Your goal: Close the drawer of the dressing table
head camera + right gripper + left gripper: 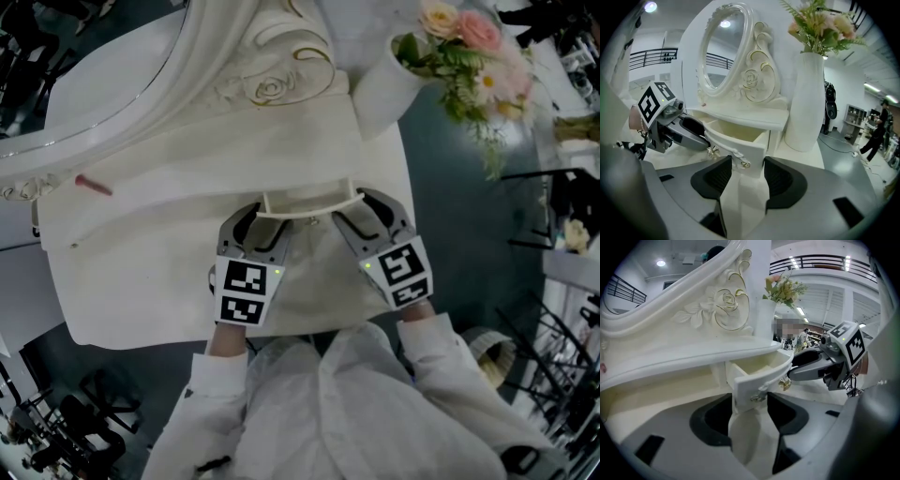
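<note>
In the head view the drawer of the white dressing table stands pulled out at the front edge. The left gripper and the right gripper sit at its two ends, probably so that the push goes evenly and the drawer does not jam.

In the left gripper view the jaws stand wide apart. The drawer's left corner and a small knob are between them, and nothing is clamped.

In the right gripper view the jaws are also wide apart around the other corner and its knob, holding nothing. The drawer is still well open, so I judge the closing not yet done.
</note>
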A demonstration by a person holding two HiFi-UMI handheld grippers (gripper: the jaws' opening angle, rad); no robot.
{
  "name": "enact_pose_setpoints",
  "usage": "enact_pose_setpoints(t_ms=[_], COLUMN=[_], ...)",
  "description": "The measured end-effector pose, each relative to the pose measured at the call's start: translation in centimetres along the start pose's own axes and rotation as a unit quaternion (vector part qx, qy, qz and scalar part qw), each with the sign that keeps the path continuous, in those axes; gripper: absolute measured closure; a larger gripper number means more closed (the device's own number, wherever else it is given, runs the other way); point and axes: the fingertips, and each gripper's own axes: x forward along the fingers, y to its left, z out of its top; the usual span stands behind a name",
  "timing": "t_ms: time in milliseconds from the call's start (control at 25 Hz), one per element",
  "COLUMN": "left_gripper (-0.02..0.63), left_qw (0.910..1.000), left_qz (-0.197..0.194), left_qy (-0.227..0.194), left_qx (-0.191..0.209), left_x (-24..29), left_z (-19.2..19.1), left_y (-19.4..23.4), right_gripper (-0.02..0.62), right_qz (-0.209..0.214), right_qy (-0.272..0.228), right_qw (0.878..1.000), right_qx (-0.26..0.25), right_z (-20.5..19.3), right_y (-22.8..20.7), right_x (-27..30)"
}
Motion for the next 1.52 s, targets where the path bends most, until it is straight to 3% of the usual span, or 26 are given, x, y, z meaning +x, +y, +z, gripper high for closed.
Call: enact_pose_setpoints(t_ms=[600, 1520], left_gripper=[0.388, 0.387], left_qw=[1.0000, 0.9985], left_qz=[0.006, 0.014], left_qy=[0.000, -0.010], left_qx=[-0.003, -0.053], left_x=[0.6, 1.4], left_z=[0.5, 0.9], left_y=[0.6, 1.6], right_gripper=[0.390, 0.390], right_qz=[0.005, 0.000], right_qy=[-0.011, -0.021], right_qw=[1.000, 0.997], right_qx=[0.012, 0.070], right_z=[0.4, 0.1], right_y=[-0.7, -2.1], right_x=[0.8, 2.0])
